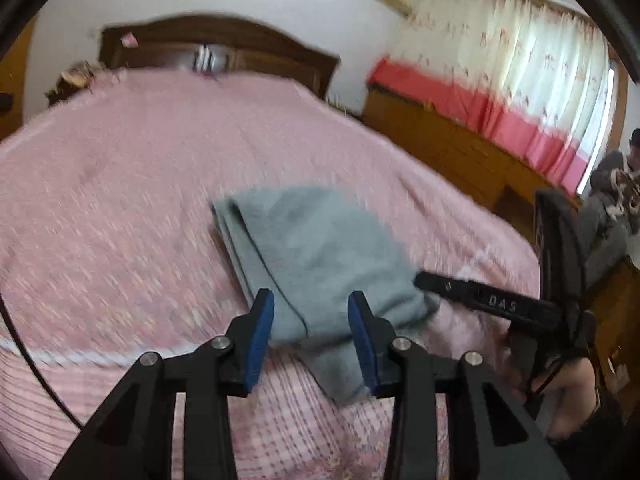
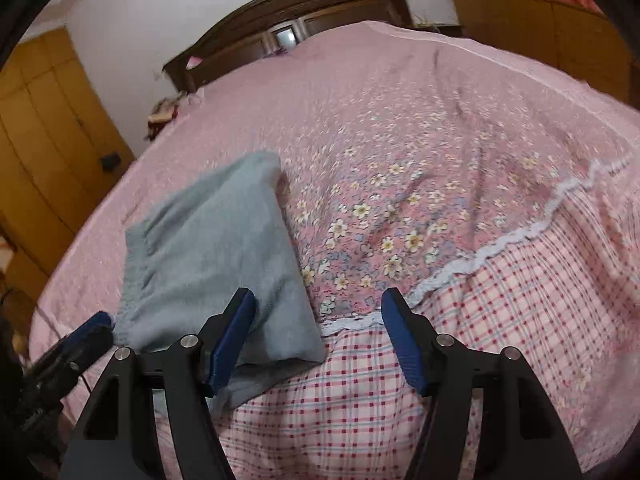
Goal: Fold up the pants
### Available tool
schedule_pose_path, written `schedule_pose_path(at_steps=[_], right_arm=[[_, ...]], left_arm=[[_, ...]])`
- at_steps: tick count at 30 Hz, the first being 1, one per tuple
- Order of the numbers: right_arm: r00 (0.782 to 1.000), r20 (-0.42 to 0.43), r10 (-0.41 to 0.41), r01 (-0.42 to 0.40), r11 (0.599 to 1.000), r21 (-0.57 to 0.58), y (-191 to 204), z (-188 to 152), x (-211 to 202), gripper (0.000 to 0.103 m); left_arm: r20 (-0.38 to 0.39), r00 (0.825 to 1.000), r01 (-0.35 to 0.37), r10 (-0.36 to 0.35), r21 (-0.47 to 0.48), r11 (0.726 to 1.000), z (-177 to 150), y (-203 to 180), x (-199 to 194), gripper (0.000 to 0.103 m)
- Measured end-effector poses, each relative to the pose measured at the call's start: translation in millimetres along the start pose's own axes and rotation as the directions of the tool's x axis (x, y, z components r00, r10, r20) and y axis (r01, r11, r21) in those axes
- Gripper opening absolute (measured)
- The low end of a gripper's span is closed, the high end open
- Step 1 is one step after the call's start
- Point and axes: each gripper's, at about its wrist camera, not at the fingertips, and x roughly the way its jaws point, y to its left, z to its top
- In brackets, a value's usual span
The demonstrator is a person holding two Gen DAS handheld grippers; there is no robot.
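- Left black two-finger gripper with blue pads (image 1: 311, 334): jaws parted, nothing pinched between them; grey cloth seen through the gap only, lying on the bed beyond the tips.
- Right black two-finger gripper with blue pads (image 2: 318, 334): jaws spread wider, nothing pinched; left pad in front of the near edge of the cloth, contact hard to judge through the blur.
- Two grippers in all, each with two blue pads; each also visible from the other's camera at the frame edge.
- One pair of grey soft-knit pants (image 1: 316, 248), folded into a compact, roughly rectangular bundle, flat on the near part of the bed, just ahead of both grippers, gathered waistband along one short edge.
- One pink floral bedspread with white lace trim and a red-checked border (image 2: 460, 160) under the bundle, covering the whole bed.
- One dark carved wooden headboard (image 2: 320, 4) at the far end.
- One white curtain with a red lower band (image 1: 500, 92) along the side wall, above one long yellow wooden cabinet (image 1: 440, 144).
- One seated person in grey clothing (image 1: 612, 208) at the far right edge of the left view.
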Motion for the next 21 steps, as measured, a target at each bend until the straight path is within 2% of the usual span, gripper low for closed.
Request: schedule_pose_path(at_steps=[2, 3, 4, 5, 6, 7, 8, 9, 10, 11, 13, 14, 16, 18, 19, 20, 21], right_arm=[[0.997, 0.070, 0.034, -0.028, 0.997, -0.074, 13.5, 5.4, -16.9, 0.065], [0.993, 0.100, 0.059, -0.047, 0.992, -0.113, 21.8, 6.1, -23.0, 0.064], [0.987, 0.113, 0.109, -0.093, 0.986, -0.141, 29.5, 6.2, -25.7, 0.062], [0.977, 0.105, 0.186, -0.168, 0.974, -0.154, 34.9, 4.8, -24.3, 0.053], [0.966, 0.093, 0.240, -0.224, 0.962, -0.158, 37.1, 2.6, -19.9, 0.040], [0.958, 0.070, 0.278, -0.264, 0.951, -0.162, 38.6, -2.4, -11.7, 0.033], [0.958, 0.025, 0.285, -0.278, 0.946, -0.167, 38.5, -9.5, 0.4, 0.025], [0.961, -0.039, 0.276, -0.278, 0.948, -0.155, 36.1, -18.6, 15.4, 0.023], [0.960, -0.074, 0.269, -0.276, 0.953, -0.124, 30.2, -27.5, 24.9, 0.021], [0.958, -0.087, 0.273, -0.281, 0.955, -0.093, 24.8, -33.3, 29.1, 0.017], [0.949, -0.104, 0.296, -0.304, 0.950, -0.066, 14.0, -40.9, 23.7, 0.012], [0.947, -0.114, 0.299, -0.308, 0.949, -0.072, 9.3, -43.6, 18.7, 0.010], [0.944, -0.112, 0.309, -0.318, 0.945, -0.073, 4.6, -53.8, 9.1, 0.010], [0.942, -0.078, 0.327, -0.333, 0.938, -0.095, 1.3, -56.9, -4.2, 0.012], [0.941, -0.056, 0.332, -0.337, 0.934, -0.116, 2.3, -55.0, -11.7, 0.014], [0.945, -0.022, 0.327, -0.326, 0.934, -0.146, 5.5, -50.6, -22.3, 0.024], [0.956, -0.005, 0.294, -0.291, 0.943, -0.159, 10.6, -39.1, -30.2, 0.039]], left_arm=[[0.014, 1.000, 0.022, -0.023, 0.045, 0.999, 18.6, -4.3, -4.7, 0.039], [-0.013, 0.999, 0.043, -0.043, 0.068, 0.997, 29.0, -7.9, 0.6, 0.039], [-0.072, 0.995, 0.073, -0.067, 0.085, 0.994, 43.8, -8.4, 15.1, 0.039], [-0.172, 0.981, 0.109, -0.093, 0.087, 0.990, 58.5, -5.0, 37.6, 0.039], [-0.255, 0.960, 0.135, -0.113, 0.072, 0.988, 64.5, 9.0, 53.5, 0.039], [-0.343, 0.931, 0.146, -0.122, 0.044, 0.988, 69.0, 16.6, 83.3, 0.038], [-0.372, 0.924, 0.114, -0.092, 0.039, 0.993, 66.5, 26.3, 102.2, 0.035], [-0.392, 0.919, 0.070, -0.049, 0.039, 0.997, 60.4, 39.9, 115.0, 0.030], [-0.387, 0.922, 0.027, -0.009, 0.040, 0.999, 57.9, 47.7, 125.3, 0.016], [-0.365, 0.931, 0.004, 0.003, 0.018, 1.000, 56.6, 56.0, 128.7, 0.009], [-0.309, 0.950, 0.017, -0.052, -0.113, 0.993, 55.4, 72.9, 122.9, 0.006], [-0.286, 0.957, 0.011, -0.054, -0.149, 0.989, 54.6, 79.4, 118.5, 0.004], [-0.225, 0.973, 0.012, -0.059, -0.204, 0.979, 51.0, 90.6, 100.6, 0.004], [-0.183, 0.979, 0.044, -0.086, -0.224, 0.974, 47.4, 100.3, 83.3, 0.009], [-0.179, 0.978, 0.066, -0.109, -0.228, 0.971, 46.5, 105.2, 79.3, 0.016], [-0.181, 0.976, 0.080, -0.123, -0.229, 0.970, 44.9, 109.0, 69.5, 0.024], [-0.180, 0.976, 0.079, -0.122, -0.228, 0.971, 41.2, 115.0, 58.8, 0.027]])
